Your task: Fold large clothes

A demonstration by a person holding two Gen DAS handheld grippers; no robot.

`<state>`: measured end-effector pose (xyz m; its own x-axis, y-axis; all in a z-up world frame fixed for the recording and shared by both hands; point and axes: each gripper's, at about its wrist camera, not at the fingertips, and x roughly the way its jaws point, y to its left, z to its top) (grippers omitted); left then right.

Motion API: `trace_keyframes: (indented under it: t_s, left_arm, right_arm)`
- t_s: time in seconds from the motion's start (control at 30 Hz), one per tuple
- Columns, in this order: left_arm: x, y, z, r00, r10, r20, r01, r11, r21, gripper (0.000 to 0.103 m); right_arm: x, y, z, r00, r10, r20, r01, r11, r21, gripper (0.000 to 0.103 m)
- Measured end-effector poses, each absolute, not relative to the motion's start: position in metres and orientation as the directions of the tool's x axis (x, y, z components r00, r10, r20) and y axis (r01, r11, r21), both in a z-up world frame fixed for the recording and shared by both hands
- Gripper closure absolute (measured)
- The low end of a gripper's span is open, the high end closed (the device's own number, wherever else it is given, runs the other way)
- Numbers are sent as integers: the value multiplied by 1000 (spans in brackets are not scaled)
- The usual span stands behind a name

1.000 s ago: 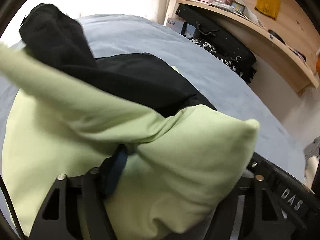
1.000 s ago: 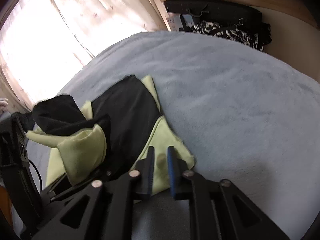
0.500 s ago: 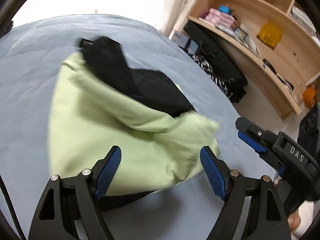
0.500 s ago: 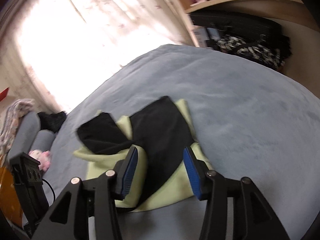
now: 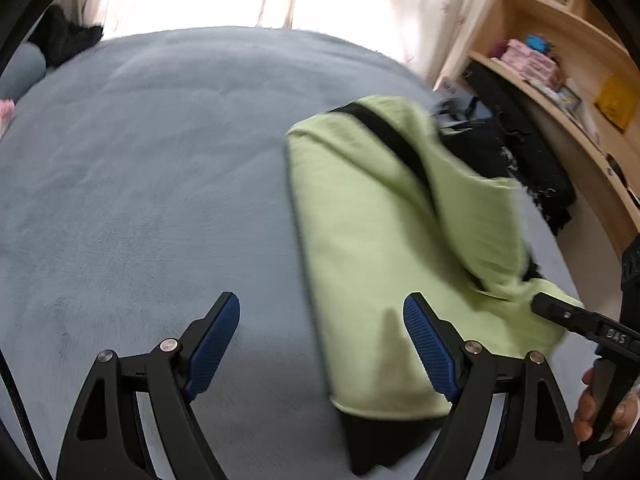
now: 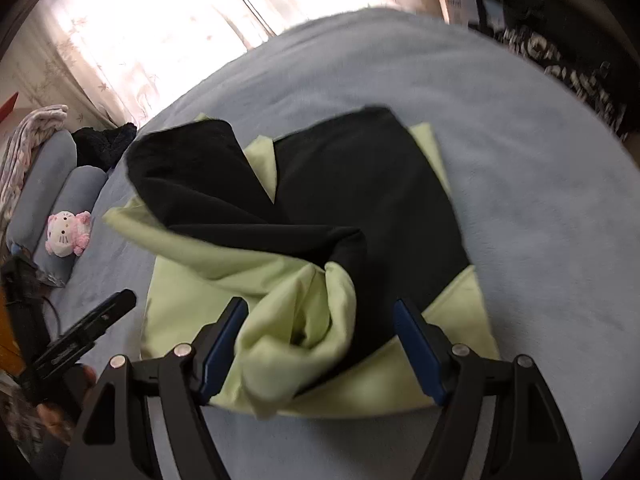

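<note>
A light green and black garment (image 6: pixel 320 240) lies partly folded on the grey-blue bed (image 6: pixel 540 168); it also shows in the left wrist view (image 5: pixel 380 240), to the right. My left gripper (image 5: pixel 322 344) is open and empty over bare bedding at the garment's left edge; it also shows in the right wrist view (image 6: pixel 92 328). My right gripper (image 6: pixel 320 344) is open, its fingers astride a bunched green fold at the garment's near edge, not closed on it. In the left wrist view the right gripper (image 5: pixel 568 316) tip rests by the garment's right corner.
A wooden shelf unit (image 5: pixel 560 80) with boxes and dark bags (image 5: pixel 520 160) stands right of the bed. Grey bolster pillows (image 6: pixel 52 200), a pink plush toy (image 6: pixel 66 234) and dark clothes (image 6: pixel 104 144) lie at the bed's far left. Bright curtains (image 6: pixel 140 32) hang behind.
Both grippers have opened and let go of the green cloth. The left gripper has swung left over bare bedding. The garment has dropped onto the bed, folded over.
</note>
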<state>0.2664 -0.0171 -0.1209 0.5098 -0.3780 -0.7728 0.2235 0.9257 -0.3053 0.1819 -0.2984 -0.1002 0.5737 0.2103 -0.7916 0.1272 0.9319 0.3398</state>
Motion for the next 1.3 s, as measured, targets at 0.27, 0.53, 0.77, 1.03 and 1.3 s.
trace_keyframes:
  t_s: [0.27,0.53,0.77,1.03,1.3]
  left_arm:
    - [308,-13,-143,462,-439,-771,206,898,-388,26]
    - [305,-56,-136,435,-481,-761,303,874,-380,43]
    - [298,-69,-140,465,-437,-770,308,895,-322,42]
    - [303,-70,-140,453,-455,-767,313,886,-342,41]
    - [311,-68,-143,422,-483,-767,324,871,-369,38]
  right_arm:
    - [193,-289,-99,574,135,-808,57,977,204,86]
    - [157,-338,-98,668,207,-715,140,909,394,89]
    - [157,-336,-114,616,172,-769,203,908,366,72]
    - [178,-336,-65,737,186,-650,105,918,382,34]
    - [249,-358,-87,645,248,-723,81,919,387,35]
